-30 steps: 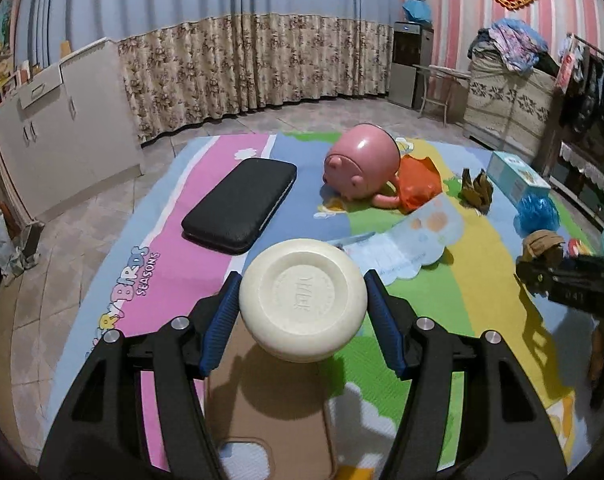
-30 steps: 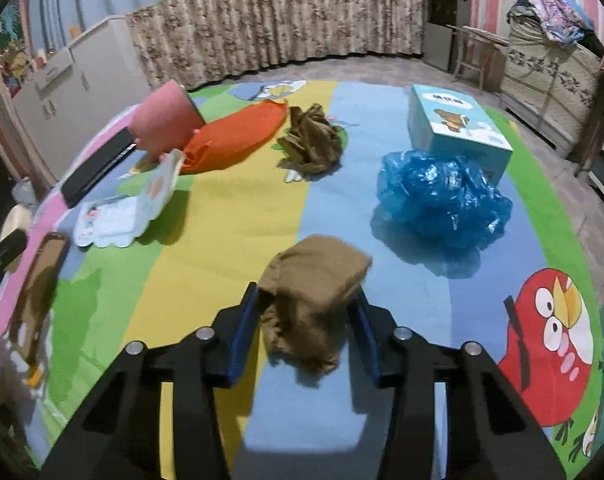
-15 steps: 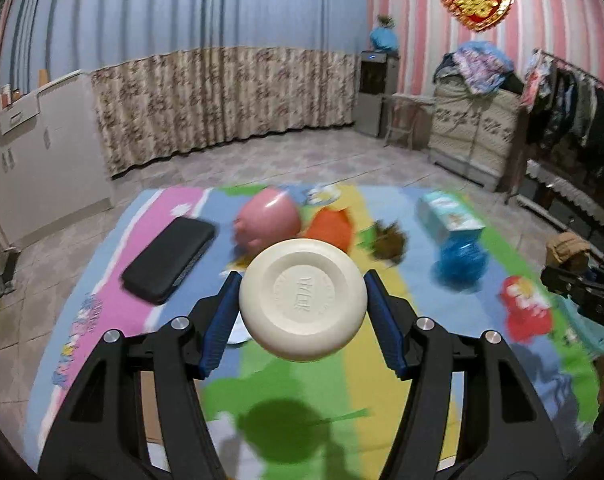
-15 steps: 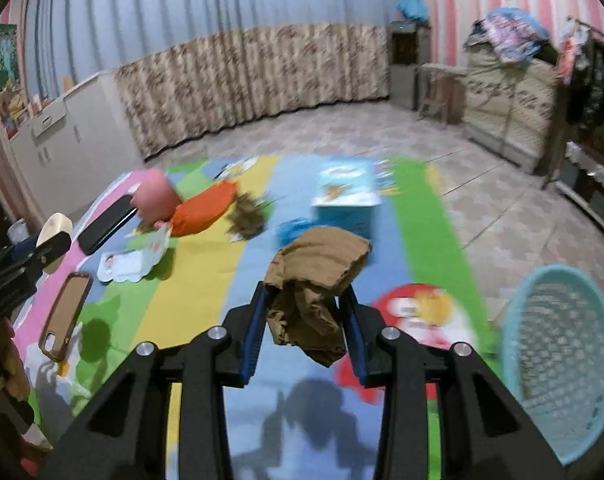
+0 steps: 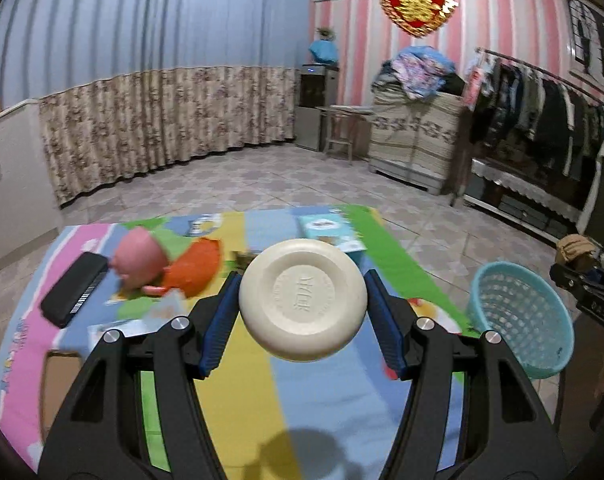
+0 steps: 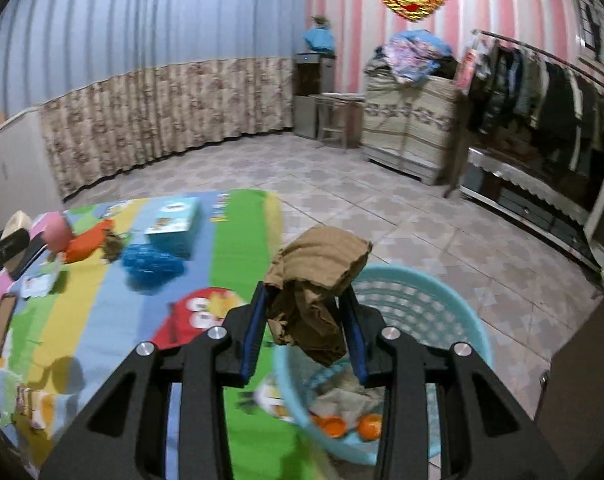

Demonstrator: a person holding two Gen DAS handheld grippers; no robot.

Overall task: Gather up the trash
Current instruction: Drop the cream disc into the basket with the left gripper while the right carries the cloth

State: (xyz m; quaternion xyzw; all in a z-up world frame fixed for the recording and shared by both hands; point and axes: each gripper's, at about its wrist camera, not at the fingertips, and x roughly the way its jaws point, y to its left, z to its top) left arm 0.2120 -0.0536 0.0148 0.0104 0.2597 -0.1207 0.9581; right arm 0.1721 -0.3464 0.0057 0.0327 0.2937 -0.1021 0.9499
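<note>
My left gripper (image 5: pixel 302 312) is shut on a cream round bowl (image 5: pixel 303 300), held high above the colourful play mat (image 5: pixel 262 392). My right gripper (image 6: pixel 306 316) is shut on a crumpled brown paper wad (image 6: pixel 313 280), held over the near rim of the teal mesh basket (image 6: pixel 429 304). The basket holds orange peels (image 6: pixel 333 426) and some paper. In the left wrist view the basket (image 5: pixel 517 312) stands at the mat's right edge, with the right gripper (image 5: pixel 581 268) beside it. A blue plastic bag (image 6: pixel 150 264) and another brown wad (image 6: pixel 112 244) lie on the mat.
On the mat lie a pink toy (image 5: pixel 140 258), an orange bag (image 5: pixel 196 266), a black case (image 5: pixel 74 288), a teal box (image 5: pixel 325 232), a phone (image 6: pixel 0 324) and a leaflet. Cabinets, a clothes rack (image 5: pixel 541 128) and curtains ring the tiled floor.
Both grippers have lifted and swung right with their loads. The right gripper has moved from above the mat to over the basket. The left gripper looks further across the mat.
</note>
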